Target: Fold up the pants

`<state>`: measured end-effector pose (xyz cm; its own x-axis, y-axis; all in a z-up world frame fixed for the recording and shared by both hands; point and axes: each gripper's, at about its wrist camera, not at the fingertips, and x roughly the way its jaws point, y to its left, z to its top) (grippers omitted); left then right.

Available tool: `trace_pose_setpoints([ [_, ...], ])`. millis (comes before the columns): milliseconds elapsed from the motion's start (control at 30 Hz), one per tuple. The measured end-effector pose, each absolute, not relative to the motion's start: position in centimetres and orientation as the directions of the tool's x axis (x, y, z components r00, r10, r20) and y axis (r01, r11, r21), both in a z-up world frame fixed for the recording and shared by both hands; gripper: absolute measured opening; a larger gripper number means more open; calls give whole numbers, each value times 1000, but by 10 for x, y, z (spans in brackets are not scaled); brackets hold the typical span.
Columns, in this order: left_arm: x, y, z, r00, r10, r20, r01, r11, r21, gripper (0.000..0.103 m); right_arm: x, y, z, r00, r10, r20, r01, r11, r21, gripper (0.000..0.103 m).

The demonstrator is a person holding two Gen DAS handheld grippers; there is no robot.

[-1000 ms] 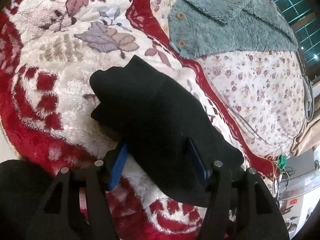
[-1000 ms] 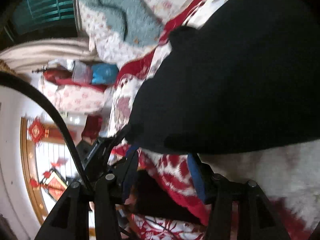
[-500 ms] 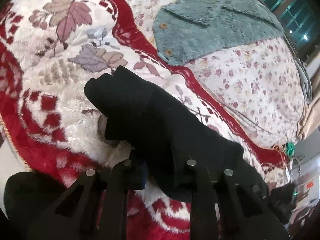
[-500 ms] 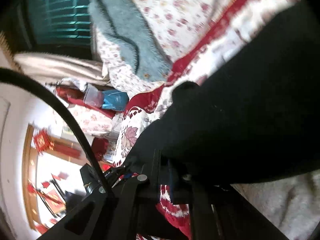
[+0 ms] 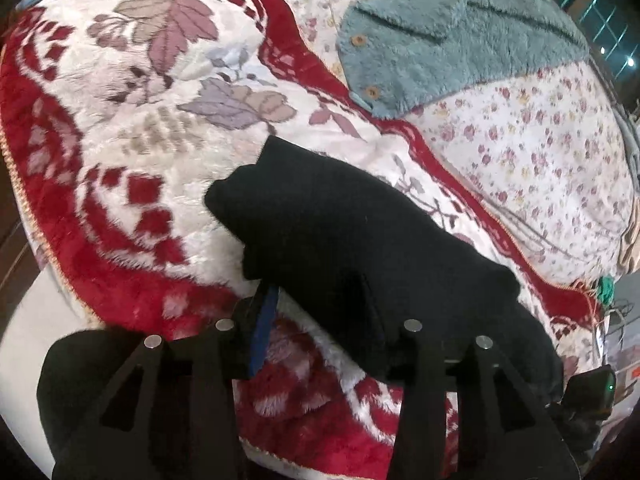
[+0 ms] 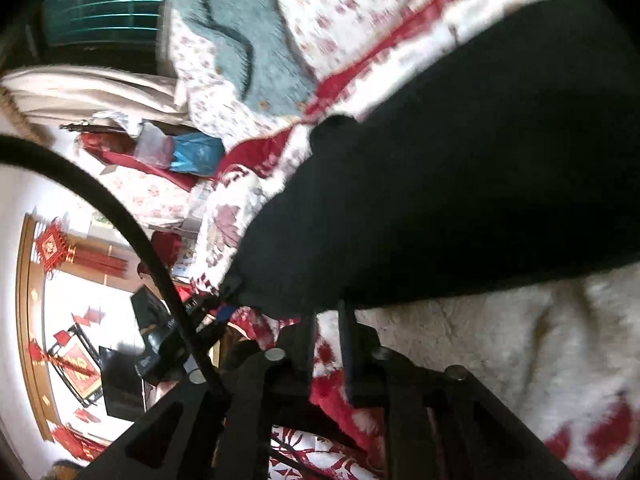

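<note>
The black pants (image 5: 344, 240) lie folded in a thick bundle on a red and white floral blanket (image 5: 120, 128). My left gripper (image 5: 320, 312) is open; its jaws stand apart around the bundle's near edge. In the right wrist view the pants (image 6: 460, 208) fill the upper right. My right gripper (image 6: 326, 320) is at their near corner with its fingers a narrow gap apart, and no cloth shows between them.
A grey-green fleece garment (image 5: 448, 40) with wooden buttons lies on a flowered quilt (image 5: 540, 152) beyond the pants. The blanket's edge (image 5: 36, 240) drops off at left. A black cable (image 6: 120, 216) and room clutter (image 6: 152, 344) show in the right wrist view.
Both grippers closed on the pants' edge half a second ago. Now the left jaws have opened again and the right fingers have parted slightly. The bundle has shifted little.
</note>
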<state>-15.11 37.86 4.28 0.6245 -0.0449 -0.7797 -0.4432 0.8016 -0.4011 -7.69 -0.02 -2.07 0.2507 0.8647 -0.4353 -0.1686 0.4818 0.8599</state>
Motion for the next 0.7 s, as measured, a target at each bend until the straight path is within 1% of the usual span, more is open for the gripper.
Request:
trace_pose_setpoints([
  [33,-156,378,44,630,-49,-775,-445,795,-411,47,-77,-6,-16,268,860,-434,-171,486,857,28],
  [67,-160,378,43,631,-57,-774,-450,786,-425,58,-77,-11,-13,284,856,-432,-175,489,854,33],
  [100,-164,379,42,637,-68,-768,-455,771,-446,61,-76,-16,-9,302,853,-426,-187,491,851,41],
  [133,-169,380,40,649,-82,-757,-463,746,-478,63,-75,-18,-5,311,852,-422,-198,493,847,42],
  [167,-171,381,39,656,-89,-750,-465,735,-494,64,-74,-19,-2,316,847,-427,-213,502,838,42],
  [200,-171,381,37,663,-98,-742,-463,725,-510,65,-69,-16,3,323,832,-451,-234,532,814,42],
  [233,-170,381,36,662,-103,-742,-464,722,-514,68,-62,-12,9,332,819,-468,-249,555,793,42],
  [267,-167,380,34,656,-104,-747,-470,718,-513,68,-55,-9,15,343,811,-474,-272,569,776,42],
  [300,-165,379,32,652,-105,-751,-477,713,-513,68,-43,-2,22,350,811,-468,-303,571,763,43],
  [400,-156,377,26,634,-92,-768,-497,712,-496,68,-7,17,27,312,834,-455,-325,544,774,43],
  [433,-153,377,24,630,-82,-773,-505,713,-487,68,4,24,25,296,839,-457,-324,538,778,44],
  [500,-149,378,21,625,-69,-777,-518,708,-480,68,29,44,16,263,822,-506,-307,568,763,44],
  [533,-146,379,19,621,-69,-781,-526,702,-480,70,43,56,9,244,804,-542,-296,594,748,44],
  [567,-144,379,17,621,-70,-781,-529,698,-483,74,51,62,5,228,799,-556,-296,601,743,44],
  [633,-135,379,14,621,-61,-781,-533,698,-478,78,64,75,-6,170,813,-557,-303,581,756,44],
  [667,-131,380,13,619,-54,-783,-536,700,-472,80,68,79,-11,152,824,-545,-308,564,766,42],
  [700,-126,380,12,616,-43,-786,-538,706,-460,80,69,82,-13,154,828,-539,-320,558,766,32],
])
